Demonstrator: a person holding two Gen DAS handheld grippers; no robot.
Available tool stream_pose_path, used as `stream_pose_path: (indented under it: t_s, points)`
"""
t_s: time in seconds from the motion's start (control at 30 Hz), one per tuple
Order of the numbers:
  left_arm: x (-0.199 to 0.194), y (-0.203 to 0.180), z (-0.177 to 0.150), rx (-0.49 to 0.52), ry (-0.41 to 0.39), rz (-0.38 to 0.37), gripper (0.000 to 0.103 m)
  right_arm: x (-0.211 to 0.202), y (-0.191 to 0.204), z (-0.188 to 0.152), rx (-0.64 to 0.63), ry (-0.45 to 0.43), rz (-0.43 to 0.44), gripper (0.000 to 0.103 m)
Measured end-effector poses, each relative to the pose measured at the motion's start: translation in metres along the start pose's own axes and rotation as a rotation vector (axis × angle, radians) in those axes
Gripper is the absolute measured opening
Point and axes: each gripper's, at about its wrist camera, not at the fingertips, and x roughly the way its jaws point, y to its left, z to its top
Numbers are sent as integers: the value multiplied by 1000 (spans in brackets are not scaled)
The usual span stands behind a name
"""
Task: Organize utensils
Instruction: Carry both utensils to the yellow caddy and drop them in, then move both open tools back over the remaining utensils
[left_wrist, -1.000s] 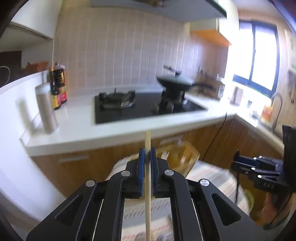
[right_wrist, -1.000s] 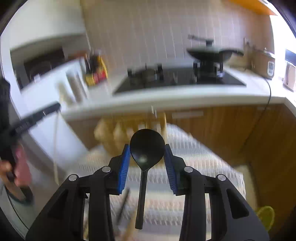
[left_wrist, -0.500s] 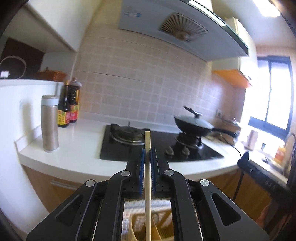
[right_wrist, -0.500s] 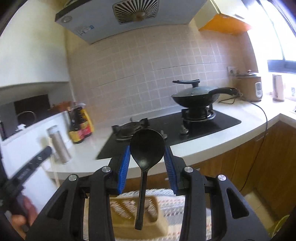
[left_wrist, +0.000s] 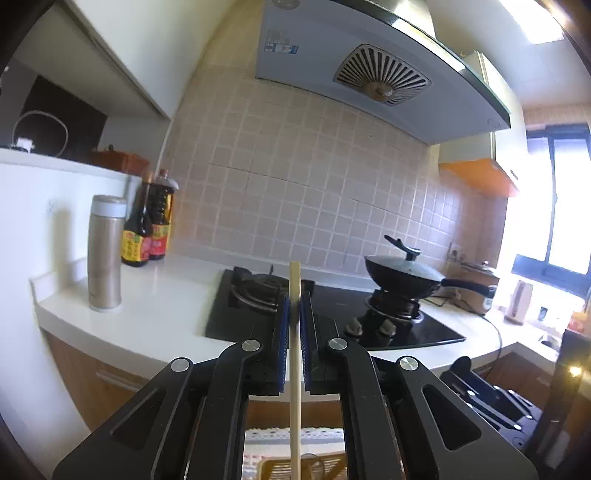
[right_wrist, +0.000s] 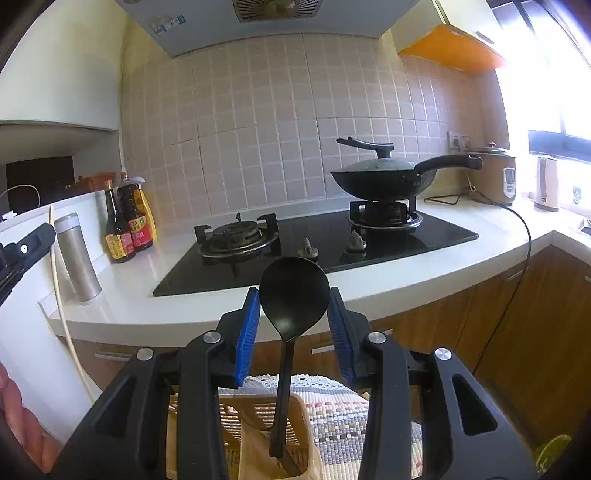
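Observation:
My left gripper (left_wrist: 294, 306) is shut on a pale wooden chopstick (left_wrist: 294, 373) that stands upright between the blue pads; its lower end hangs over a tan slotted utensil basket (left_wrist: 321, 467). My right gripper (right_wrist: 294, 310) is shut on the bowl of a black spoon (right_wrist: 293, 291), held upright. The spoon's handle end reaches down into the tan utensil basket (right_wrist: 258, 417) below. The left gripper (right_wrist: 22, 251) and its chopstick (right_wrist: 61, 306) also show at the left edge of the right wrist view.
The basket stands on a striped woven cloth (right_wrist: 340, 410). Beyond is a white counter (right_wrist: 388, 284) with a black gas hob (right_wrist: 317, 240), a lidded wok (right_wrist: 384, 177), a steel flask (right_wrist: 77, 258), sauce bottles (right_wrist: 125, 221), a rice cooker (right_wrist: 495, 177) and its cord.
Both grippers have tilted upward, so the view rose from the table and basket to the hob, tiles and hood. Each still holds its utensil; the spoon handle now reaches into the basket.

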Motion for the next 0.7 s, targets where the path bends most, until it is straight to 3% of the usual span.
stream_pose_path:
  t_s: [0.37, 0.43, 0.57, 0.7]
  points:
    - [7, 11, -27, 22, 71, -12, 5, 2, -7, -18, -6, 27, 7, 35]
    - [4, 11, -30, 40, 96, -31, 11, -2, -13, -21, 19, 41, 29, 35]
    - [-8, 12, -33, 52, 121, -57, 42, -15, -23, -25, 60, 58, 66, 51]
    - [-32, 15, -26, 61, 127, -92, 54, -40, -27, -23, 59, 79, 99, 51]
